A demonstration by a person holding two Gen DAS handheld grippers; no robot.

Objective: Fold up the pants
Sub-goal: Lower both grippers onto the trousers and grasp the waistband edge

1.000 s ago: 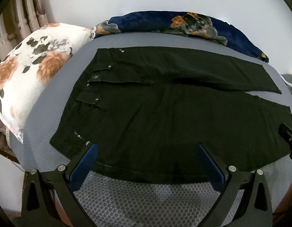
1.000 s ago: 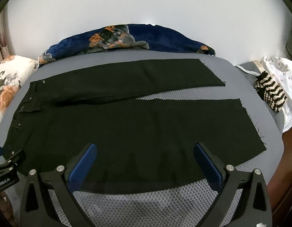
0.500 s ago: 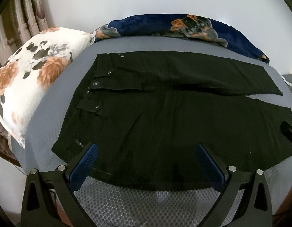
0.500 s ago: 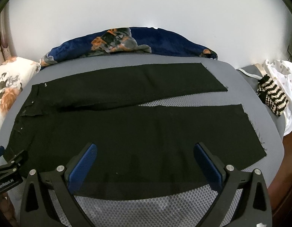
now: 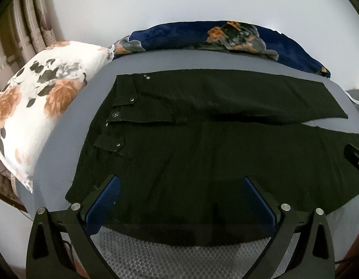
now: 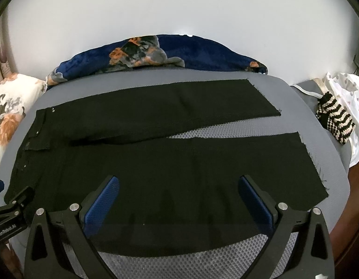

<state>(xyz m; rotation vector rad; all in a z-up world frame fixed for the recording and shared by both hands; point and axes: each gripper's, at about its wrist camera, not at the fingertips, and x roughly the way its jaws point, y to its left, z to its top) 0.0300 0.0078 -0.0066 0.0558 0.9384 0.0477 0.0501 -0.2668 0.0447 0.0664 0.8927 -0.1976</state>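
Black pants lie flat on the bed. The left hand-held gripper and right hand-held gripper sit low in each frame, both spread wide.

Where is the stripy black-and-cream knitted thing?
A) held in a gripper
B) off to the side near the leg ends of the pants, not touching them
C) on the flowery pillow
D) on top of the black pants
B: in the right wrist view the striped knitted item lies at the right edge of the bed, beyond the hems of the black pants, with bare grey mattress cover between them.
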